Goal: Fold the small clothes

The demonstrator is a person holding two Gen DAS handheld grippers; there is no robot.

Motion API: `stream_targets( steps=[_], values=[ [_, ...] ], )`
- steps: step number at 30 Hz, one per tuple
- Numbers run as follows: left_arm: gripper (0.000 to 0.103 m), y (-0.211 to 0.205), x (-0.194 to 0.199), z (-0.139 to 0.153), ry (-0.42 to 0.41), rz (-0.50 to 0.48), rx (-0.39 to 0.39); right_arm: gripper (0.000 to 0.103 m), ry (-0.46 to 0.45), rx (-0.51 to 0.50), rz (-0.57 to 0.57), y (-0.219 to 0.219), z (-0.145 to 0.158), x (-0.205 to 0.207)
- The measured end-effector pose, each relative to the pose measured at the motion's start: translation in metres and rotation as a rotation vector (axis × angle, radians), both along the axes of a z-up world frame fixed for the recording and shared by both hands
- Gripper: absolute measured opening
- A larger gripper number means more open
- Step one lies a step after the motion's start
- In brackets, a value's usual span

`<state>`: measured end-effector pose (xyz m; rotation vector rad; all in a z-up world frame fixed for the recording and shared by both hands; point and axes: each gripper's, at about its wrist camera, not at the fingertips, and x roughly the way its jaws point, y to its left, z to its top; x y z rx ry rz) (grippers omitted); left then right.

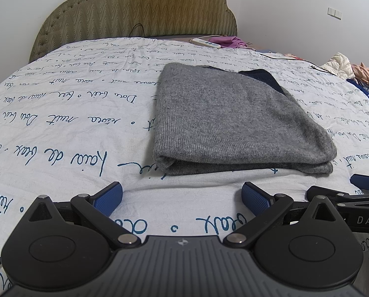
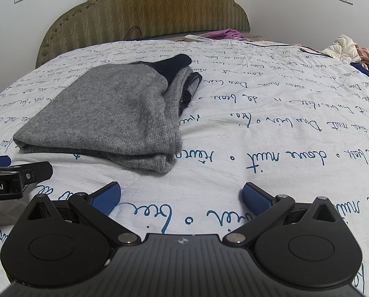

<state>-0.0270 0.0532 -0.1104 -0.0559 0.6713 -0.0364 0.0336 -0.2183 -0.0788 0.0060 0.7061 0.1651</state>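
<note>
Lying folded into a thick rectangle, the grey knit sweater [image 1: 234,118] sits about mid-bed on the white script-printed bedsheet [image 1: 60,123], its doubled fold edge turned toward the foot of the bed and a dark navy part [image 2: 177,64] peeking out at the end nearer the headboard [image 1: 135,7]. Layers stack neatly, so the folding looks all but done, by my read. Both tongs hang back just short of that near fold, touching nothing! The left tongs [image 1: 182,198] stand wide, blue pads splayed, empty, aimed at the sweater's near edge. The right tongs [image 2: 182,196] are equally wide and empty, set off toward the sweater's right corner, with the neighbour's finger showing at the left rim of that view. Side by side like this, they seem placed either to let go and leave it or to pinch both near corners for one more fold. Further out: a power strip [image 1: 204,42] and purple cloth [image 1: 229,42] by the headboard, more clothes [image 2: 350,49] heaped at the bed's right edge.
</note>
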Motion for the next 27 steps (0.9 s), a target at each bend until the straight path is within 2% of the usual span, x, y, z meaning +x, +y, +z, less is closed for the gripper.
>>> stream_targets(
  steps=[27],
  values=[
    [0.103, 0.0009, 0.001, 0.0013, 0.005, -0.01, -0.008, 0.102, -0.001, 0.0, -0.001, 0.0005, -0.0003, -0.0001]
  ],
)
